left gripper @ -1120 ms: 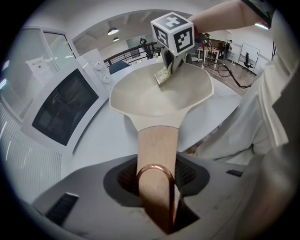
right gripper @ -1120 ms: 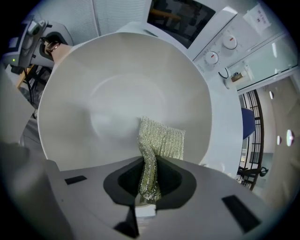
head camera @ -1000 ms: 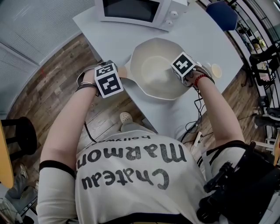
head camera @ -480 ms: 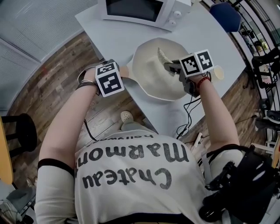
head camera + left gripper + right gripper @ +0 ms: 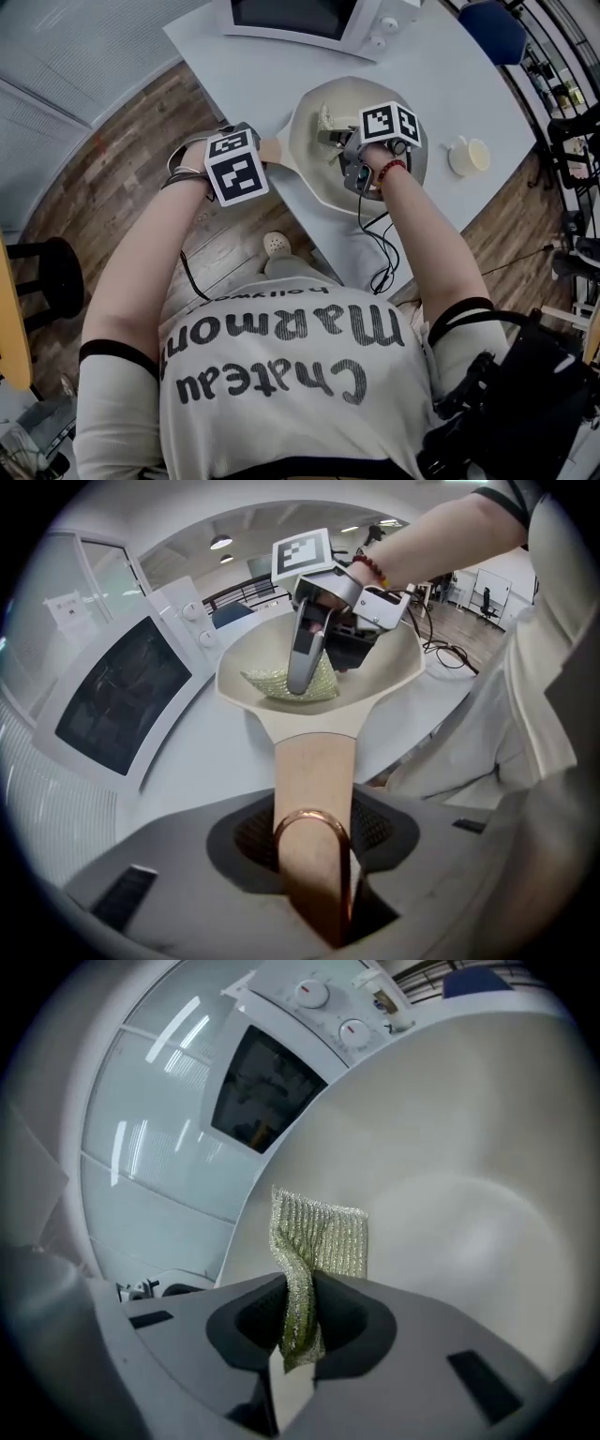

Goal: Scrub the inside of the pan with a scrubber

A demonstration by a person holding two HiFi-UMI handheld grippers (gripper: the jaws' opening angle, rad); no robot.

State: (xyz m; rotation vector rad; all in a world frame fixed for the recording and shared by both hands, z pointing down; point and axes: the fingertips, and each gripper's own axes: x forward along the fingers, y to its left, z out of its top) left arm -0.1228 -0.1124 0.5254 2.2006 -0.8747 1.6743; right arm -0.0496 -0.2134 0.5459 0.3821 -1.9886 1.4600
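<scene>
The left gripper (image 5: 314, 855) is clamping its half-closed fingers (image 5: 187, 874) on the pan handle (image 5: 314, 771), likely bracing the pan (image 5: 394, 672) on the table (image 5: 441, 75) against sliding. Inside the pan, the right gripper (image 5: 298, 1321) is pinching the green scrubber (image 5: 319, 1241) tightly and pressing it against the inner wall for scrubbing.

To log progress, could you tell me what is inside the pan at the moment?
The scrubber, pinched in the right claw; the pan surface beneath it is covered.

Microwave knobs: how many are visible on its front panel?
2: one knob and a second knob next to it, both on the microwave panel beside its door.
</scene>
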